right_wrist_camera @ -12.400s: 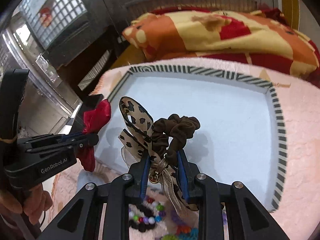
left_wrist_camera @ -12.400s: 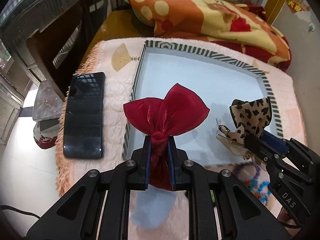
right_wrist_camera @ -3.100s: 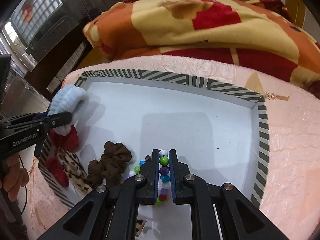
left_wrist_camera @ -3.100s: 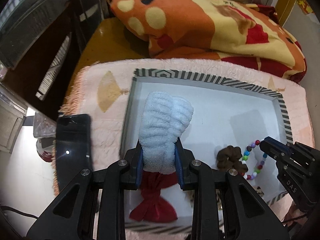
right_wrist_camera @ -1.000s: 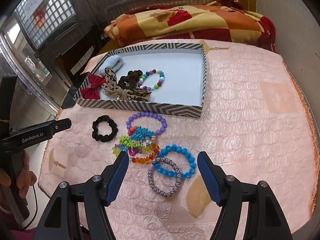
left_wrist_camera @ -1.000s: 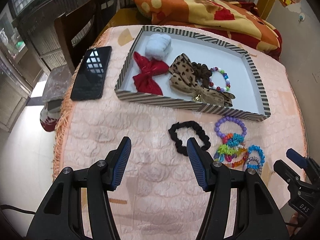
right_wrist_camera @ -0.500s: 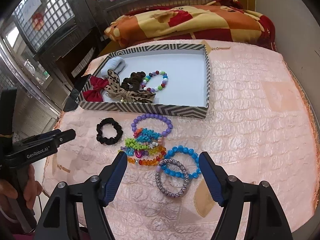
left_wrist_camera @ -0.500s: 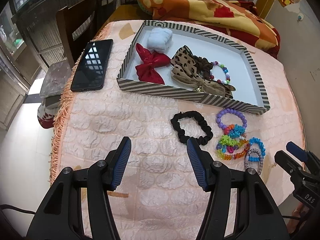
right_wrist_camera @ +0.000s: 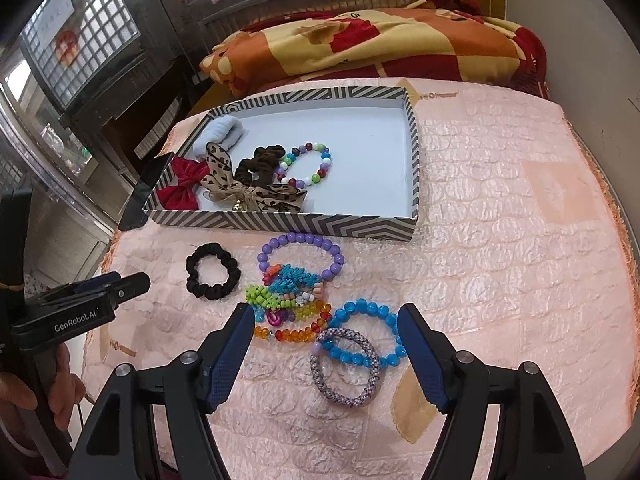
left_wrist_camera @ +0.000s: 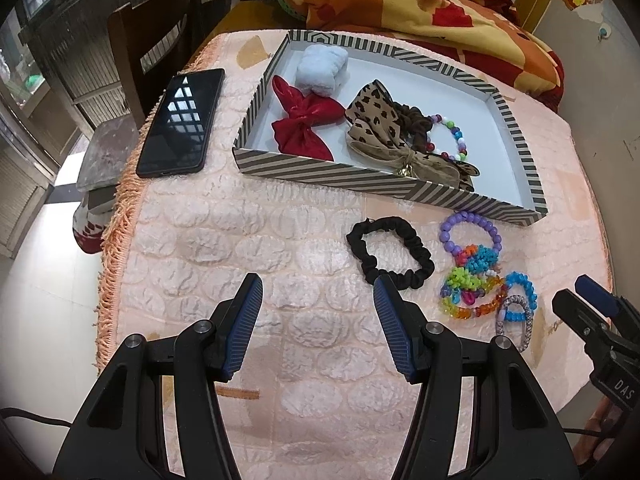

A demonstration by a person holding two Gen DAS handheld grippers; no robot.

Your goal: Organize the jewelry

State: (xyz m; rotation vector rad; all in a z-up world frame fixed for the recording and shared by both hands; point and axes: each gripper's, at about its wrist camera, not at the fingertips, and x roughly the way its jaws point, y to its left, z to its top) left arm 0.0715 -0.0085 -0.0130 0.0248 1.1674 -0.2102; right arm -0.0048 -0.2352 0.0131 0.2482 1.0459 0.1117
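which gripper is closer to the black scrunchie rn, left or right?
Left. The left gripper hangs open just short of the black scrunchie, one finger's tip reaching its near edge. The right gripper, also open, sits over the bracelet pile farther to the side.

Behind the striped tray [right_wrist_camera: 280, 224], the phone [right_wrist_camera: 146, 188] shows only a dark corner in the right wrist view; the tray's wall hides the rest. Inside the tray, the brown scrunchie [left_wrist_camera: 416, 124] is half covered by the leopard bow [left_wrist_camera: 380, 128], and the bow's small gold charm [left_wrist_camera: 406, 170] is too tiny to make out. In front of the tray, the tangled coloured bracelets [right_wrist_camera: 288, 296] overlap, so single pieces cannot be told apart. The right claw [left_wrist_camera: 592, 300] is cut by the left wrist view's edge.
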